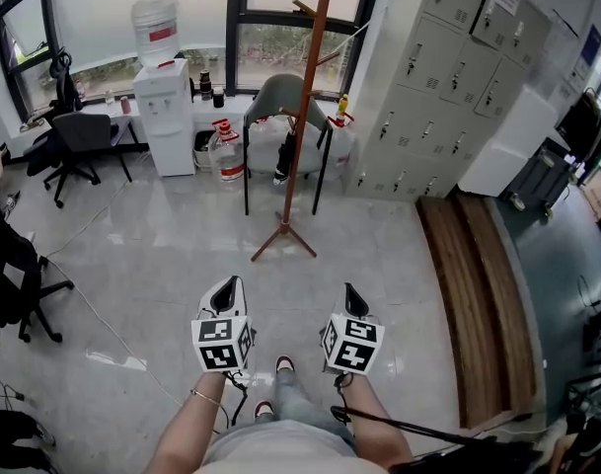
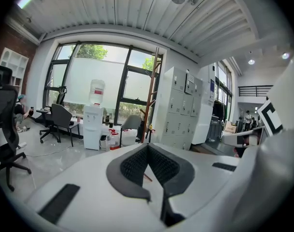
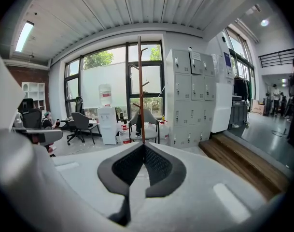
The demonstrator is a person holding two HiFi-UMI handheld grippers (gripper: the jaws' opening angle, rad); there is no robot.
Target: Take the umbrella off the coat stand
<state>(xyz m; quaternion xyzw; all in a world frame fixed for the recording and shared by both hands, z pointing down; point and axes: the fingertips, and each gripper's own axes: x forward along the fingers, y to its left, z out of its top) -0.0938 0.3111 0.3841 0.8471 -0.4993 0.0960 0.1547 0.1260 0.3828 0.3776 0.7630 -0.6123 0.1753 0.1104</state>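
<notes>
A tall brown wooden coat stand [image 1: 302, 117] rises from the tiled floor in front of the windows. A dark folded umbrella [image 1: 284, 158] hangs low on it, beside the pole. Both grippers are held low and well short of the stand, pointing toward it. My left gripper [image 1: 228, 286] is shut with nothing in it, and so is my right gripper [image 1: 352, 292]. In the left gripper view the stand [image 2: 151, 95] and umbrella [image 2: 141, 129] are far beyond the closed tips [image 2: 147, 146]. In the right gripper view the stand [image 3: 140, 91] rises straight over the closed tips [image 3: 143, 144].
A grey chair [image 1: 280, 97] stands right behind the coat stand. A water dispenser [image 1: 165, 117] and water bottles [image 1: 227, 152] sit left of it. Grey lockers [image 1: 448, 77] line the right wall by a wooden platform [image 1: 478, 294]. Office chairs [image 1: 78, 141] stand at the left.
</notes>
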